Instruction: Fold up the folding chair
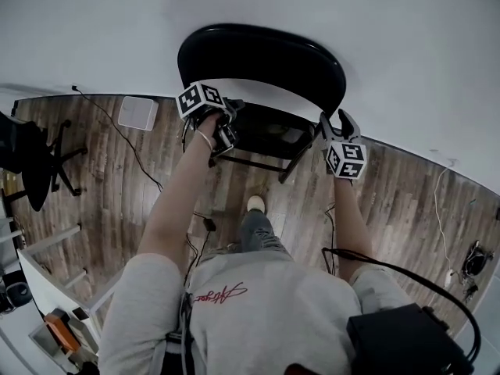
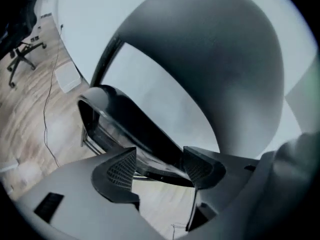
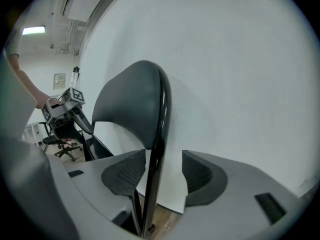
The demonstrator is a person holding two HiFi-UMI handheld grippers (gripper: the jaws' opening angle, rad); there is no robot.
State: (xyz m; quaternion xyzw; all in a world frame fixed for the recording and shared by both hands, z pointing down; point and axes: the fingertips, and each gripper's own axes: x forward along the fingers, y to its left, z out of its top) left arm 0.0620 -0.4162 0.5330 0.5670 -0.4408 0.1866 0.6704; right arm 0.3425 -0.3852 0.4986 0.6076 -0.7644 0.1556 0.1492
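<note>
The black folding chair (image 1: 262,61) stands against the white wall, its rounded backrest (image 2: 215,59) above the seat (image 1: 266,131). At the seat's left edge, my left gripper (image 1: 225,135) is open. In the left gripper view the seat's rim (image 2: 150,144) passes between the two pads of the left gripper (image 2: 159,156) without being pressed. My right gripper (image 1: 334,125) is at the chair's right side, also open. The glossy side tube (image 3: 159,119) of the frame runs up between the jaws of the right gripper (image 3: 163,156), nearer the left pad. The chair legs (image 1: 291,162) reach the wood floor.
A black office chair (image 1: 35,158) stands at the left, with a white box (image 1: 137,112) by the wall and cables (image 1: 133,151) on the wood floor. The person's foot (image 1: 255,204) is in front of the chair. The wall (image 1: 406,45) is right behind the backrest.
</note>
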